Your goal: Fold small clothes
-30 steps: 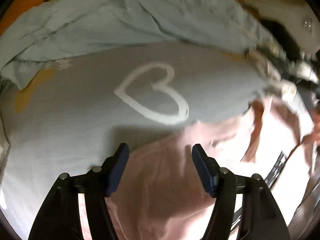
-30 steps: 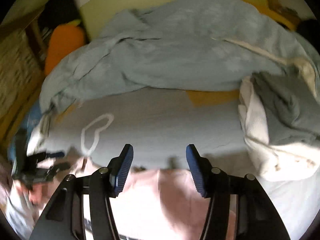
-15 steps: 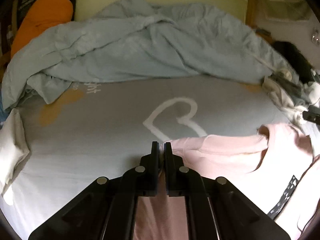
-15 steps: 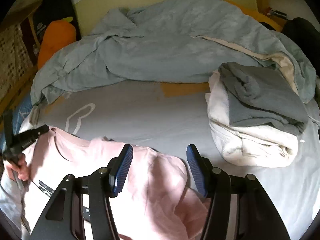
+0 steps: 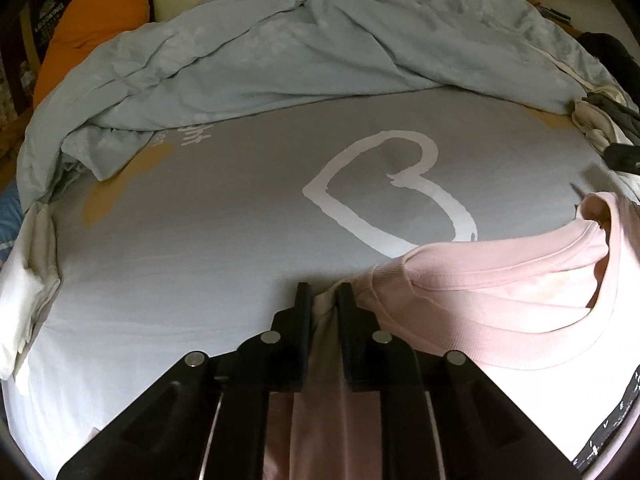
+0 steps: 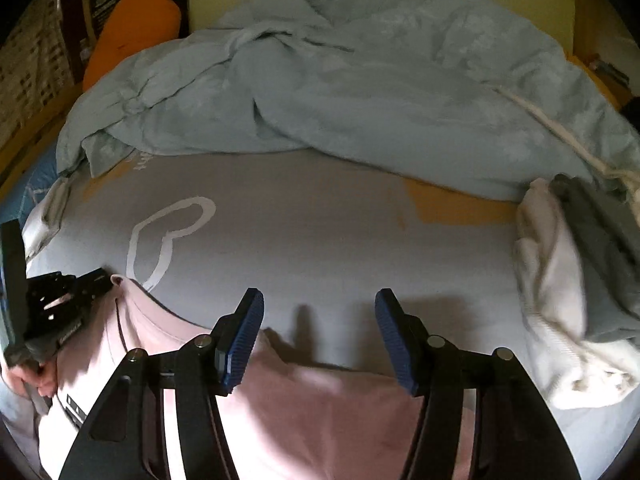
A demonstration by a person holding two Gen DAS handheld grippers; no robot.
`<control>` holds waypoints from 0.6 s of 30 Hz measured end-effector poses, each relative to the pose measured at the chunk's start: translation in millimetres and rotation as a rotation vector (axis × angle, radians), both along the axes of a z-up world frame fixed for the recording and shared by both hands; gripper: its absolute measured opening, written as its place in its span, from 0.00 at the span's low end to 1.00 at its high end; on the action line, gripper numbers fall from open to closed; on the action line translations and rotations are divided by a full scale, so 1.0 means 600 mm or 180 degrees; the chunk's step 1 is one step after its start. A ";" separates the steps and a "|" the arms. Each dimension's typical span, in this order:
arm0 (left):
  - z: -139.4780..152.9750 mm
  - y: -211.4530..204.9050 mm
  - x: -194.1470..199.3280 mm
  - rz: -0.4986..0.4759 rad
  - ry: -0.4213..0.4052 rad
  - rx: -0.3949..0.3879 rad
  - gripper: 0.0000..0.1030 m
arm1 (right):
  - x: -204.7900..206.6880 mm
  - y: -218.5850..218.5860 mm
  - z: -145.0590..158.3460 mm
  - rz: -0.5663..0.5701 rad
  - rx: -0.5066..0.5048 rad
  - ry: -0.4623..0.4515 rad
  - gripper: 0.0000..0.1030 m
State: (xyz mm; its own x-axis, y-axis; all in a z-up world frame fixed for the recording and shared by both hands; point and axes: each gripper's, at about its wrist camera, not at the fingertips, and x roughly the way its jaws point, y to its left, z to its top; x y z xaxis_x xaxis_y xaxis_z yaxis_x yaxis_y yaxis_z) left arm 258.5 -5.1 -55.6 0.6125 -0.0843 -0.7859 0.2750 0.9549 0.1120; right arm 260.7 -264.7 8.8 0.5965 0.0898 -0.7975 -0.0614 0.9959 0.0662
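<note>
Holding a pink top (image 5: pixel 520 304) by 1 edge, we have our left gripper (image 5: pixel 322 300) pressed nearly together on a fold of its fabric, close to the ribbed neckline, so the cloth runs back between the 2 fingers toward us. That garment lies at the near edge of the bed (image 5: pixel 200 240), on a grey sheet printed with a white heart outline (image 5: pixel 392 188), and its long axis seems to stretch sideways, from the pinched spot on its left across to the right. Our right gripper (image 6: pixel 320 336) hovers over the same pink top (image 6: pixel 320 412), fingers spread wide with blue pads (image 6: pixel 244 340) showing, gripping nothing; whether the pads brush the cloth we cannot tell. From that gripper the free upper hem lies just below and ahead, so it is the nearer tool for taking the loose side, while the left one (image 6: pixel 60 300) already has its own end, seen at the far left of the right wrist view. We judge the coming move needs the right fingers to drop onto the hem directly beneath them and close. Beyond the garment, a rumpled pale blue duvet (image 6: pixel 360 80) fills the far edge, an orange carrot cushion (image 6: pixel 132 28) sits at the far left corner, and a white and grey laundry pile (image 6: pixel 568 280) rests at the right edge.
</note>
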 end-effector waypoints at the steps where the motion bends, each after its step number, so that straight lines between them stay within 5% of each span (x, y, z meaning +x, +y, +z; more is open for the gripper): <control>1: 0.000 0.000 0.002 0.0007 -0.0017 0.0027 0.16 | 0.000 0.007 -0.012 0.0084 0.0097 0.0098 0.55; 2: 0.000 -0.002 0.001 0.0022 -0.0043 0.0076 0.18 | -0.006 0.016 -0.024 0.0207 0.0188 0.0212 0.49; 5: 0.000 -0.011 -0.004 0.0037 -0.0100 0.0202 0.20 | -0.038 0.038 -0.040 0.0521 0.0191 0.0359 0.09; 12: 0.015 0.008 -0.012 0.0147 -0.0248 0.0097 0.34 | -0.135 0.054 -0.050 0.0669 -0.0082 0.0286 0.09; 14: 0.013 0.013 -0.008 0.0160 -0.0205 0.0048 0.35 | -0.138 0.053 -0.049 0.0605 -0.0083 0.0328 0.17; 18: 0.009 0.012 -0.001 0.0160 -0.0134 0.0037 0.35 | -0.122 0.058 -0.025 0.0379 -0.0146 0.0170 0.58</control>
State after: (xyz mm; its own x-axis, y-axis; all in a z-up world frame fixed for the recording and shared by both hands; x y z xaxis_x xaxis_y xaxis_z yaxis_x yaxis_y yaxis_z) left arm 257.8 1.9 -50.4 0.6483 -0.0438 -0.7602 0.2217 0.9659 0.1335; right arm 187.6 -230.2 -6.5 0.5405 0.1200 -0.8327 -0.1770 0.9838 0.0269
